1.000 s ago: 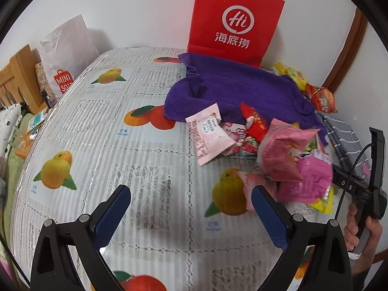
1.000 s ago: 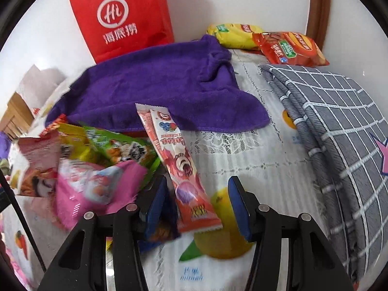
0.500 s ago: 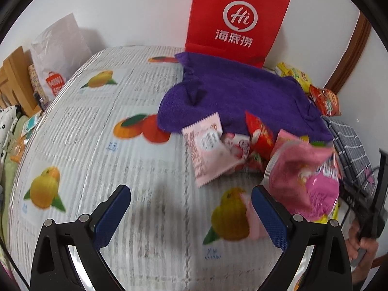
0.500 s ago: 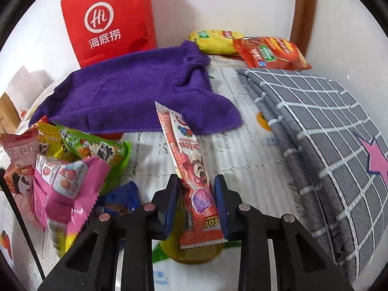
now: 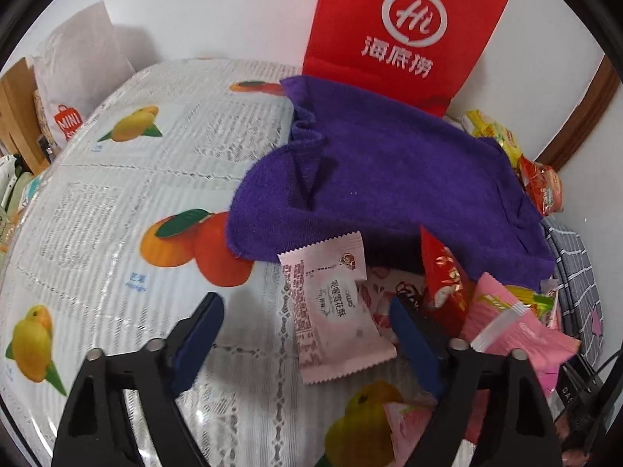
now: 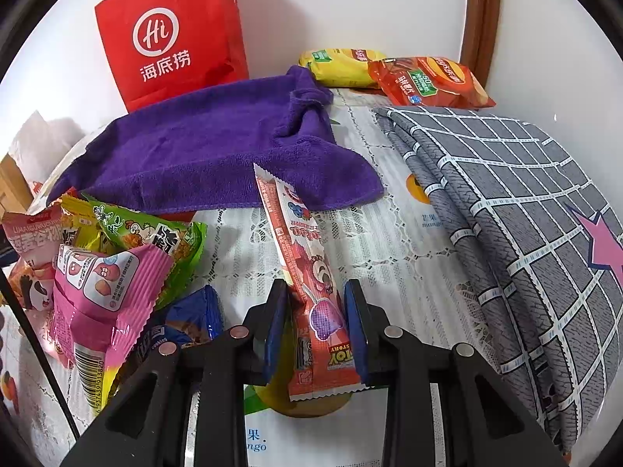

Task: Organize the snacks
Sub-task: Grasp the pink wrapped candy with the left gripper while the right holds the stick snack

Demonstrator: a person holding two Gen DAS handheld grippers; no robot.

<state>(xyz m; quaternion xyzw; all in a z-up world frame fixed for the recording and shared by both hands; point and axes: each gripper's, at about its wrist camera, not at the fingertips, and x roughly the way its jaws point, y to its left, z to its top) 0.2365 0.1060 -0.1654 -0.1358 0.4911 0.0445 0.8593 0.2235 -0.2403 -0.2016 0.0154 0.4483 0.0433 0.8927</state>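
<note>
Closing in from open tablecloth (image 5: 117,233), left gripper (image 5: 307,319) is narrowing, pads still clear, around pale pink packet (image 5: 335,311) by the pile, while right gripper (image 6: 315,327) is pinching red candy stick (image 6: 307,272), ready for sorting.

Purple towel (image 6: 218,155): soft matt terry cloth, fuzzy nap. Tablecloth (image 5: 117,202): glossy clear plastic over a lace-and-fruit print, catches glare. Red bag (image 6: 171,35) at the table's back edge: smooth matt paper. Long red snack stick (image 6: 311,292) and pale pink sachet (image 5: 335,307): shiny plastic film, crimped ends. Grey checked fabric (image 6: 506,210) along the right edge: woven, crinkled cloth. Brown trim (image 6: 483,19): polished wood.
</note>
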